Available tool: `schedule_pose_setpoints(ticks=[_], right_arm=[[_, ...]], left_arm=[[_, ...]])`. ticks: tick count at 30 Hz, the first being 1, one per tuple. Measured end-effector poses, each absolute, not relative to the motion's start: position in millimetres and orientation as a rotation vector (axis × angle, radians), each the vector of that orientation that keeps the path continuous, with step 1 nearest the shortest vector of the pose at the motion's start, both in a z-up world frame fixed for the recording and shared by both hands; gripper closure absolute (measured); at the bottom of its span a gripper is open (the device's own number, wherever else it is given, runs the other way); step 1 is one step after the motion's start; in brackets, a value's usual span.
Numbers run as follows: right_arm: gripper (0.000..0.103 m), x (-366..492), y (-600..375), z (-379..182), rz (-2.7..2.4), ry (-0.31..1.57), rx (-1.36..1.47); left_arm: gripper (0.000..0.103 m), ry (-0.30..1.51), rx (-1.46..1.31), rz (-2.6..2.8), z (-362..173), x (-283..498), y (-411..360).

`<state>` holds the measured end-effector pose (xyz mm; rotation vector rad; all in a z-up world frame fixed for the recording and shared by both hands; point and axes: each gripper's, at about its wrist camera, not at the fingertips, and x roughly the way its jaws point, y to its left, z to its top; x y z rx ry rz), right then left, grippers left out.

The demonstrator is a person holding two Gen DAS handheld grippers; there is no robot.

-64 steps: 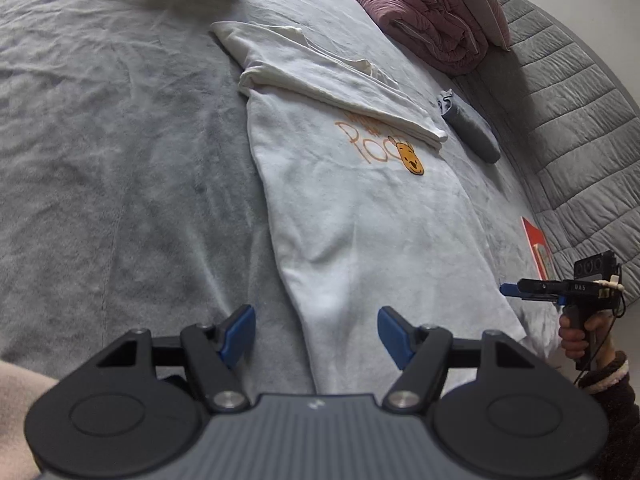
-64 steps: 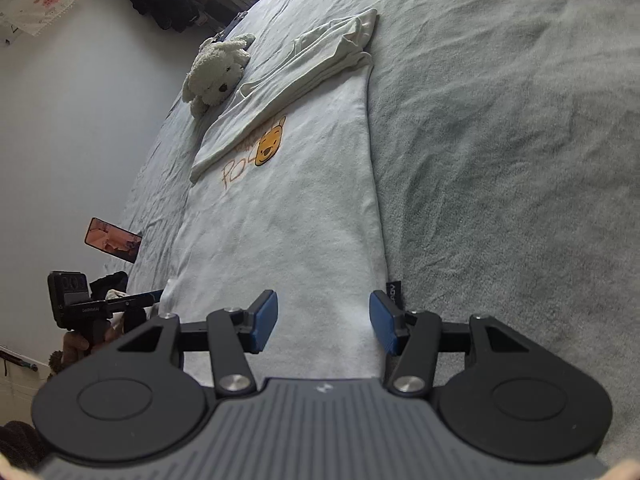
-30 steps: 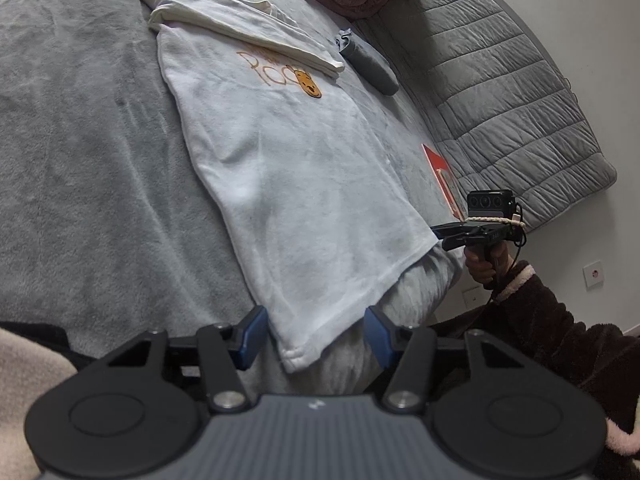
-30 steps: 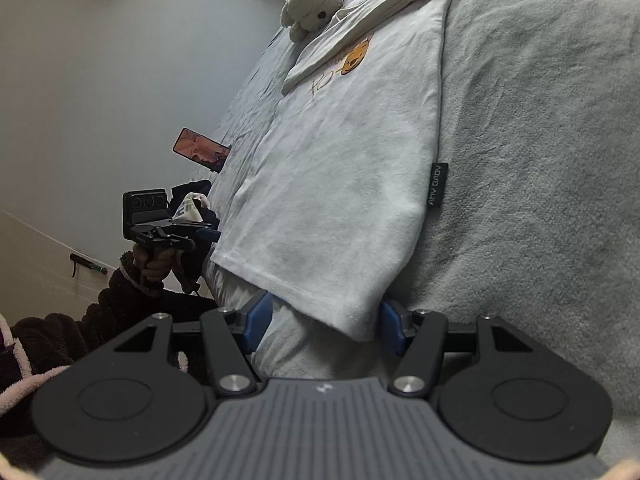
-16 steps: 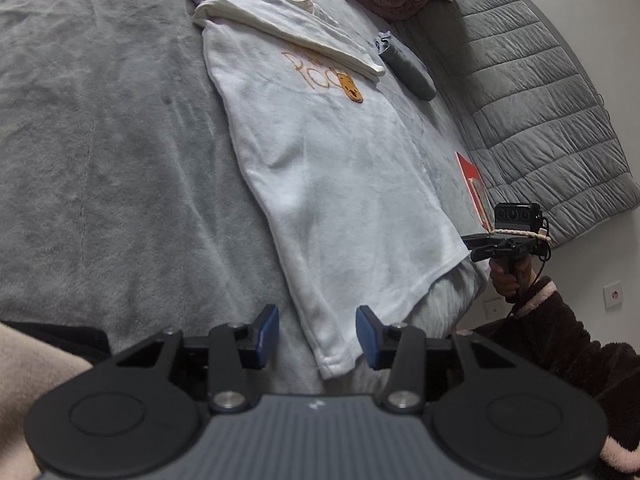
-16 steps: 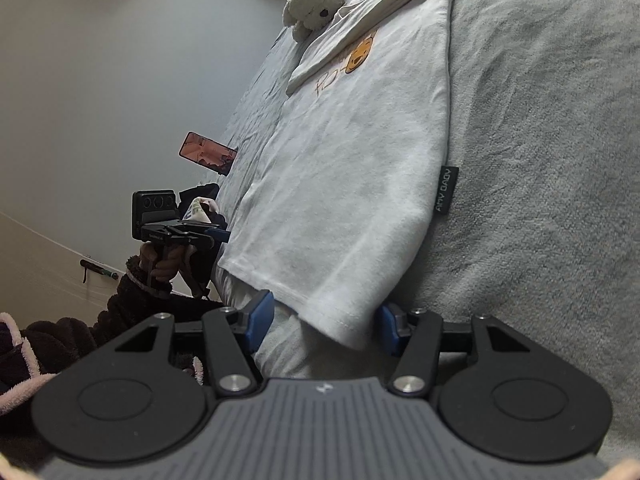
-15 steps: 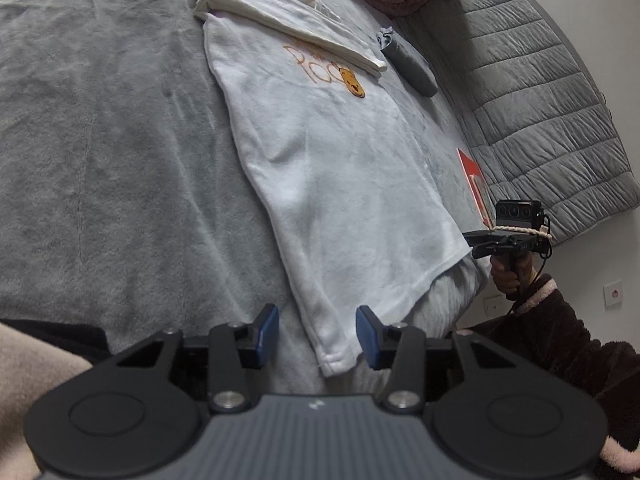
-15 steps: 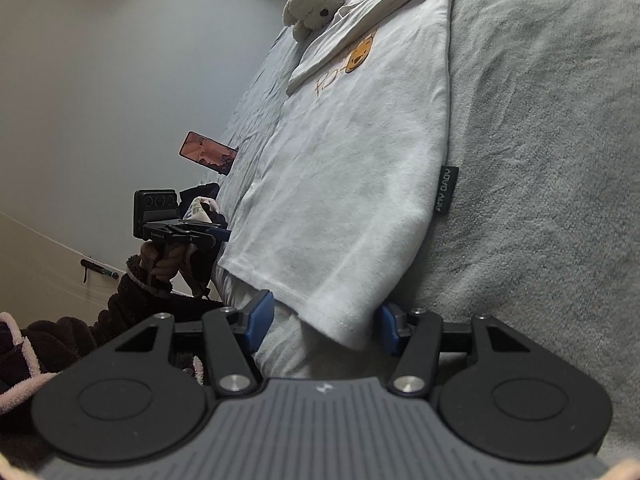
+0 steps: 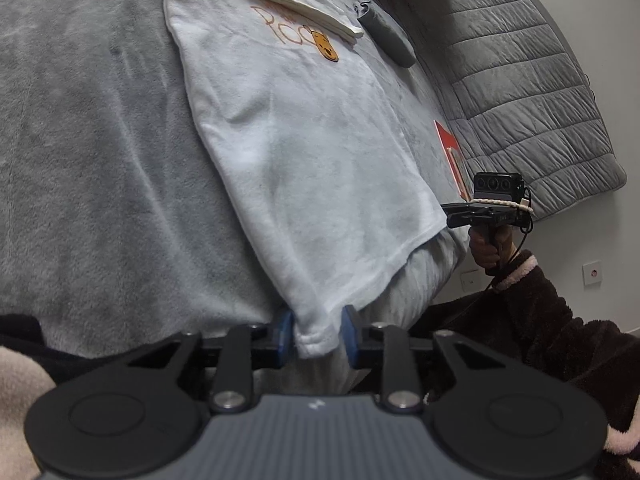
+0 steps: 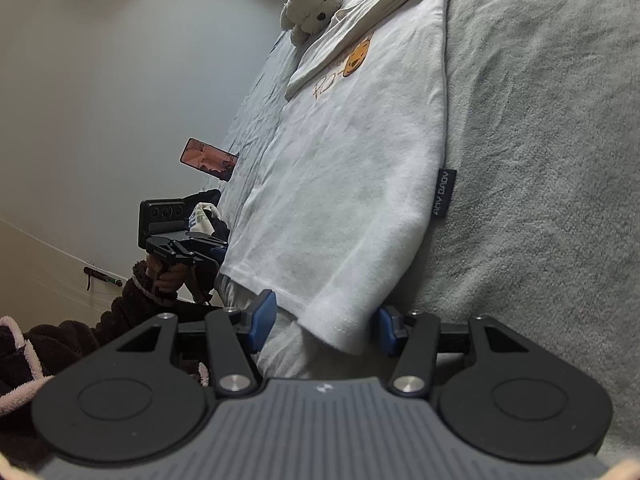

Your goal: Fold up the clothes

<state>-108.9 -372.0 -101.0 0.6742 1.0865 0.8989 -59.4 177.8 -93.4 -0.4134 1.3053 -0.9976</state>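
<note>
White short-sleeved T-shirt (image 9: 304, 152) with an orange bear print and orange lettering: laid flat, print side up, on the grey plush bed cover (image 9: 88, 160); sleeves folded in across the chest end; hem draped over the bed edge nearest the cameras. A small black woven label (image 10: 445, 194) sticks out of the T-shirt's side seam.

Left gripper (image 9: 316, 334), black with blue pads: at one hem corner of the T-shirt, pads drawn in close on either side of the corner cloth; full contact cannot be told.

Right gripper (image 10: 326, 322), same make: at the other hem corner of the T-shirt, fingers spread wide, the corner hanging loose between them and touching neither pad.

Person's hand (image 9: 486, 246) in a dark fleece sleeve with pale trim: on the right gripper's handle, seen from the left wrist beside the T-shirt's hem.

White plush dog toy (image 10: 314, 4): beyond the T-shirt's collar end.

Grey rolled cloth (image 9: 386, 36): just beside the T-shirt's printed chest.

Red-screened phone (image 10: 208, 164): on the bed cover, beside the T-shirt, nearer the hem.

Grey quilted headboard panel (image 9: 520, 80): beyond the phone, well apart from the T-shirt.
</note>
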Motion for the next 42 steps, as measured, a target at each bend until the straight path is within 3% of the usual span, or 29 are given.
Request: schedule_pose_setpoints(ticks=[1, 4, 12, 19, 38, 42], right_arm=[[0.066, -109, -372, -101, 0.896, 1.086, 0.677], [0.077, -108, -374, -100, 0.888, 1.086, 0.685], [0.087, -105, -381, -77, 0.898, 0.922, 0.781], [0.089, -83, -388, -74, 0.766, 0.839, 0.884], [0.091, -18, -393, -105, 0.389, 0.848, 1.041], [0.085, -16, -394, -96, 0.365, 0.817, 1.02]], left_arm=[[0.088, 1.297, -0.431, -1.001, -93, -59, 179], [0.088, 1.251, -0.495, -1.034, -88, -60, 185], [0.088, 1.109, -0.712, -1.073, -78, -55, 199], [0.089, 1.019, -0.878, -0.938, -79, -38, 209], [0.09, 0.926, -1.015, -0.425, -103, 22, 220], [0.081, 0.914, -0.922, -0.407, -93, 28, 215]])
